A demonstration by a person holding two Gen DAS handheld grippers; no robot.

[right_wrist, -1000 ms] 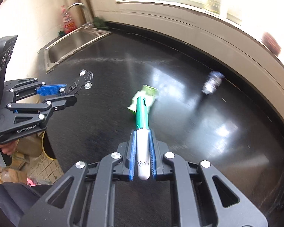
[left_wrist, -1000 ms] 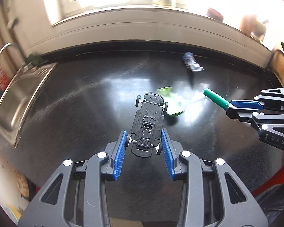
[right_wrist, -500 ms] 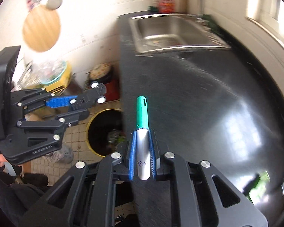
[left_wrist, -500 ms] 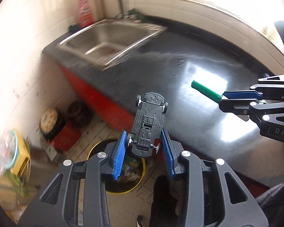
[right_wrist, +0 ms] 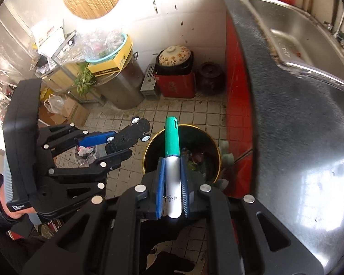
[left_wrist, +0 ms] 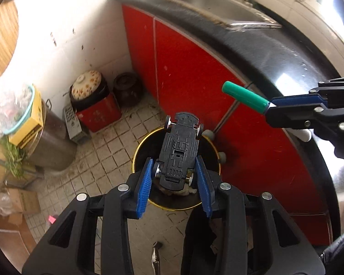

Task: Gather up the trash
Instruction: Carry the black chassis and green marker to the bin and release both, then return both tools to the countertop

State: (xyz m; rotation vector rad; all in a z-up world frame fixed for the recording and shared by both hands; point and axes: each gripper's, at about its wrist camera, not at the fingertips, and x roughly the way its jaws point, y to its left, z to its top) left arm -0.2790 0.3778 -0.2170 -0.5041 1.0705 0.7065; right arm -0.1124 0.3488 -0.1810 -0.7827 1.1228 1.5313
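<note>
My left gripper [left_wrist: 175,174] is shut on a black toy car [left_wrist: 180,151], held underside up, directly above a black trash bin with a yellow rim [left_wrist: 138,146] on the tiled floor. My right gripper [right_wrist: 173,176] is shut on a silver marker with a green cap [right_wrist: 172,137], over the same bin [right_wrist: 214,146], which holds several bits of trash. The marker [left_wrist: 243,97] and right gripper [left_wrist: 273,108] show at right in the left wrist view. The car [right_wrist: 133,135] and left gripper [right_wrist: 112,141] show at left in the right wrist view.
Red cabinet doors [left_wrist: 188,64] under the black counter [right_wrist: 293,126] stand right beside the bin. A steel sink [right_wrist: 302,36] is set in the counter. A red box with a clay pot [right_wrist: 174,68], a steel drum [right_wrist: 123,87] and boxes crowd the floor by the wall.
Both grippers swung away from the counter and down over the floor bin, carrying the car and the marker. The green wrapper and crumpled foil on the counter have left view.
</note>
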